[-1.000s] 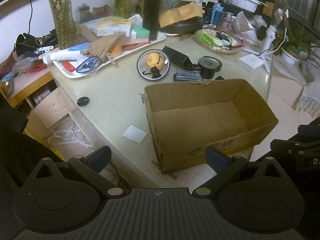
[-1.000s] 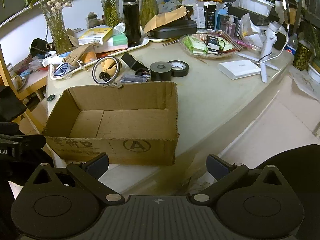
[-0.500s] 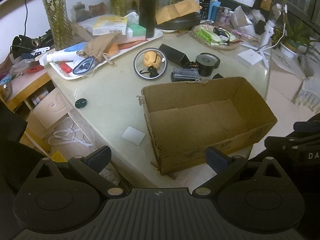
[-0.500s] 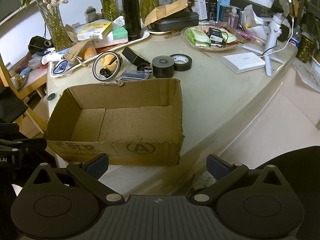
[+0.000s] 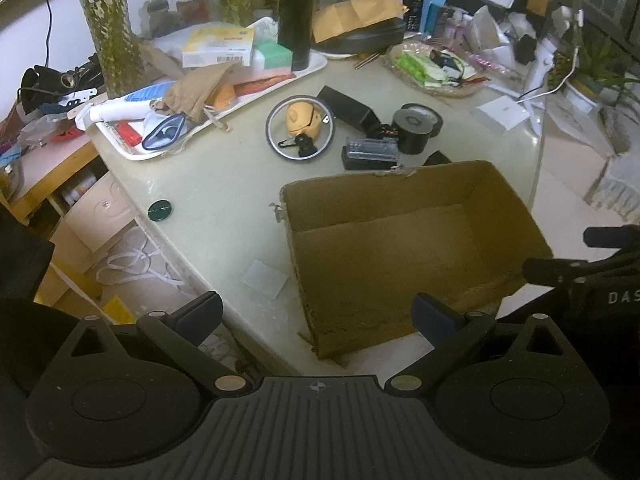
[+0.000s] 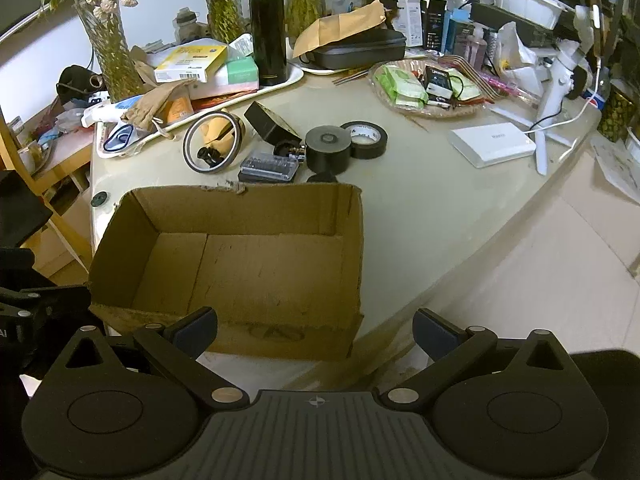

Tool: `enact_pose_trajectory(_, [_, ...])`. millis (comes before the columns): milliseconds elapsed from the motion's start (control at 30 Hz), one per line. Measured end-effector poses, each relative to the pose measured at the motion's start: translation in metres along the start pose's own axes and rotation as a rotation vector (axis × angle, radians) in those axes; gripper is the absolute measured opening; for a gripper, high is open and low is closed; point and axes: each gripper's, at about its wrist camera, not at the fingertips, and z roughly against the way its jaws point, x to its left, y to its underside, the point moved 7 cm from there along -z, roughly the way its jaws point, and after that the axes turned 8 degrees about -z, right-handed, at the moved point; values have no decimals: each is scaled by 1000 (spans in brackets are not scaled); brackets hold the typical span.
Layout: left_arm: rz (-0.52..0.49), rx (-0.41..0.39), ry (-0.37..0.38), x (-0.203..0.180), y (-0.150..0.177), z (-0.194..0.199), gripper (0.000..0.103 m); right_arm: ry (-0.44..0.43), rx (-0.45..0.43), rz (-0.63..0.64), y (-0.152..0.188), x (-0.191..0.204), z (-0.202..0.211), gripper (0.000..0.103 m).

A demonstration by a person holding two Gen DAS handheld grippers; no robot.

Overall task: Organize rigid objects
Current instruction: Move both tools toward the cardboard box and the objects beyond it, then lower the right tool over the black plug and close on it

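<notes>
An empty brown cardboard box (image 5: pixel 404 248) (image 6: pixel 248 256) sits at the near edge of the pale table. Behind it lie a black tape roll (image 6: pixel 327 155) (image 5: pixel 413 128), a second tape ring (image 6: pixel 367 140), a clear bit case (image 6: pixel 269 167) (image 5: pixel 370 154), a black block (image 6: pixel 269 122) (image 5: pixel 347 108) and a ring holding a tan figure (image 6: pixel 214 142) (image 5: pixel 300 127). My left gripper (image 5: pixel 318 316) is open, low at the box's near left corner. My right gripper (image 6: pixel 314 330) is open above the box's front wall. Neither holds anything.
A white tray (image 5: pixel 308 70) with a black flask (image 5: pixel 295 16) and boxes stands at the back left. A wicker dish (image 6: pixel 430 94), a white box (image 6: pixel 492 144) and a phone stand (image 6: pixel 556 92) crowd the right. A dark cap (image 5: pixel 159 211) and a white card (image 5: pixel 265 279) lie left of the box.
Both grippers have moved forward and up over the box, so the box and the things behind it sit lower and larger in both views. Nothing on the table moved.
</notes>
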Motion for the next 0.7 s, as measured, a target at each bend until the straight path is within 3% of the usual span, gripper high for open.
enact_pose_trajectory(400, [-12,27,-73,19,-18,-7,103,0,18,-16,-33,-9,-13,103])
enact_pose_trajectory(700, [-13,15,-58,26,-35,-17,103,-4,32,-35,-59,-15,-29,103])
